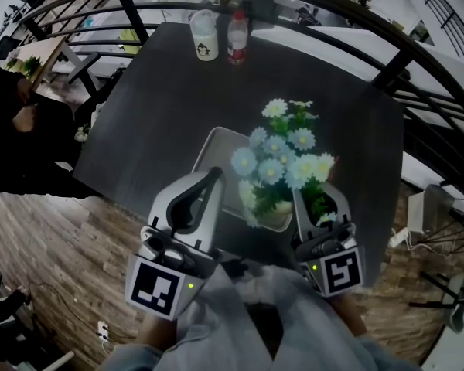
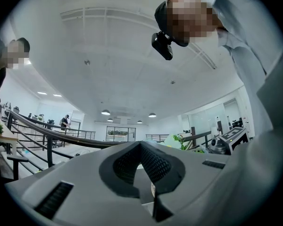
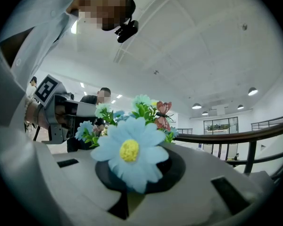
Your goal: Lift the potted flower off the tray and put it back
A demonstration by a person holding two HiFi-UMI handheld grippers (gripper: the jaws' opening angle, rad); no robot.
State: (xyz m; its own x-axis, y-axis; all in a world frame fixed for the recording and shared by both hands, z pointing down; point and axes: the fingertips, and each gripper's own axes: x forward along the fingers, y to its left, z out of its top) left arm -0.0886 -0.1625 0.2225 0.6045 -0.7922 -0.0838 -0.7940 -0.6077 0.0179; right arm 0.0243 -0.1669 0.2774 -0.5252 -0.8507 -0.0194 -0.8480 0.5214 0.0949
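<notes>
1. Potted flower, pale blue and cream artificial blooms in a small white pot: it is at the near right corner of the shallow pale grey rectangular tray. The tray lies by the near edge of the dark grey surface.
2. Right tool: held level at the pot's right side, under the blooms. Its jaws are narrow, with a pale green sliver between them. Judged to be a grip on the pot's rim or on a stem.
3. Left tool: over the tray's near left part. Its jaws are together with nothing between them, and it is apart from the pot.
4. Progress: the grasp is judged made. Whether the pot's base has left the tray cannot be told, so the lift is at most just begun. The setting back is left to do.
5. Hidden or unclear:
   - The right tool's tips are covered by a large blue bloom in its own view and by foliage in the head view.
   - The pot's base and the tray's near edge are masked by both tools.
6. Other items: a white cup and a clear bottle with a red label stand at the far edge, well apart from the tray.
</notes>
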